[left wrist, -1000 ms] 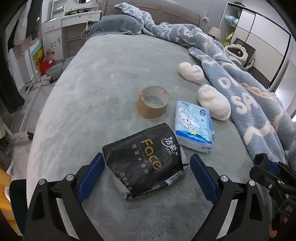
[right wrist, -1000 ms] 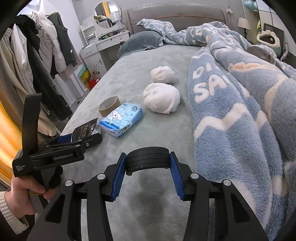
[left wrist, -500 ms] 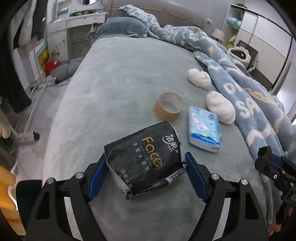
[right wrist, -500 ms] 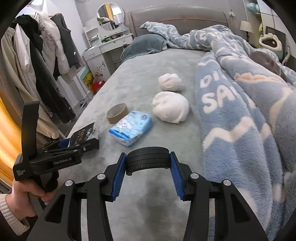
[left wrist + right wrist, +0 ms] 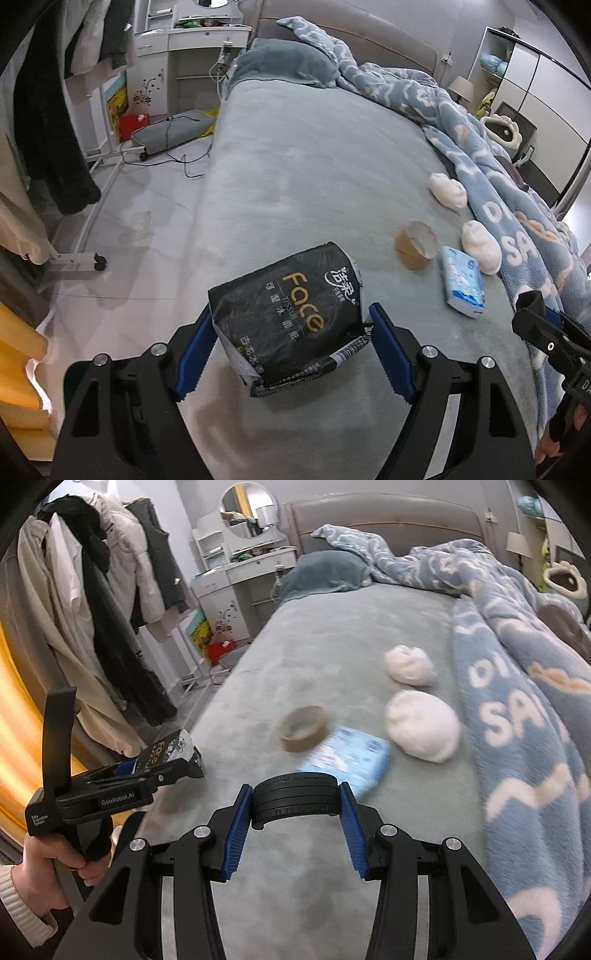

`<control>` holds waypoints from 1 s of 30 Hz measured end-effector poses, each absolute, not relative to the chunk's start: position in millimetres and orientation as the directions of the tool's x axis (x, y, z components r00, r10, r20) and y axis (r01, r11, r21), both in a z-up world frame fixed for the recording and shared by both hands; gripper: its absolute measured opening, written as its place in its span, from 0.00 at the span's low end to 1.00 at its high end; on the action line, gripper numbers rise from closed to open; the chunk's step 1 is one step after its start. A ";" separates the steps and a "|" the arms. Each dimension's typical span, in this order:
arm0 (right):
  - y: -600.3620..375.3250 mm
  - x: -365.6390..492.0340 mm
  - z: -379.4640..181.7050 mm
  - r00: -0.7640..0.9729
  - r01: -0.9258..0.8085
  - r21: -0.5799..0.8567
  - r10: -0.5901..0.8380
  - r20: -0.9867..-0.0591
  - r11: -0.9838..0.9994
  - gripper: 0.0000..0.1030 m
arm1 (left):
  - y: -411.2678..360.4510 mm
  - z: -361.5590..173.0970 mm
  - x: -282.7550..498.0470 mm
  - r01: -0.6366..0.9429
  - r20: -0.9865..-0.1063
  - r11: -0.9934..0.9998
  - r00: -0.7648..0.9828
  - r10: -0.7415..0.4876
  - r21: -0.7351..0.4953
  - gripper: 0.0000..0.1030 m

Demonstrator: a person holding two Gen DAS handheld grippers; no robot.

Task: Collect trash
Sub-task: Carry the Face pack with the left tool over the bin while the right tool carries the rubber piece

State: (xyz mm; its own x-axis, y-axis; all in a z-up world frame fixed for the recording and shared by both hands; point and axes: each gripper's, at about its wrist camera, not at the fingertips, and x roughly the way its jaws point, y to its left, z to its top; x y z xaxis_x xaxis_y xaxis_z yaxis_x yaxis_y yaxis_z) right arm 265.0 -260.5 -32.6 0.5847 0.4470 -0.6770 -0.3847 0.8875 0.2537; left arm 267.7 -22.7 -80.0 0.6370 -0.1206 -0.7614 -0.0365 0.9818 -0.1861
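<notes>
The left gripper (image 5: 291,354) pinches the black bag (image 5: 286,317) above the bed (image 5: 314,166), the right gripper (image 5: 295,823) pinches a black ring (image 5: 295,797); the floppy bag might slip out.

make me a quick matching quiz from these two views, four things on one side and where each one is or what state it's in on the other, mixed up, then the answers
Things
1. black tissue pack
2. black round roll
3. brown tape ring
4. blue tissue pack

Places or states
A. lying flat on the grey bed cover, next to a white bundle
B. clamped in the right gripper
C. resting on the bed with its open hole showing
D. held between the fingers of the left gripper, lifted off the bed

Pairs: 1-D, 2-B, 3-C, 4-A
</notes>
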 end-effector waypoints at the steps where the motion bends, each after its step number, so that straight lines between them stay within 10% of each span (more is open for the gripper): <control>1: -252.9 266.0 -31.2 0.582 -0.395 0.254 0.454 -0.675 0.883 0.46 | -18.9 -78.6 266.9 -0.037 -0.761 0.982 0.638 -0.118 -0.183 0.79; 30: -78.3 270.8 -15.5 0.463 -0.610 0.257 0.601 -0.652 0.749 0.46 | 105.6 -127.5 238.6 -0.080 -0.906 0.993 0.422 -0.042 -0.084 0.79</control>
State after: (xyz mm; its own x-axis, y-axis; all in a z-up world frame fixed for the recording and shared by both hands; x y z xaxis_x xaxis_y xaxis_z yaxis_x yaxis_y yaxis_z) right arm 270.8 -78.3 -15.5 0.4632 0.6006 -0.6517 -0.6104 0.7493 0.2568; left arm 238.6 105.6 -127.5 0.4215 -0.0425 -0.9058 -0.0803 0.9932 -0.0839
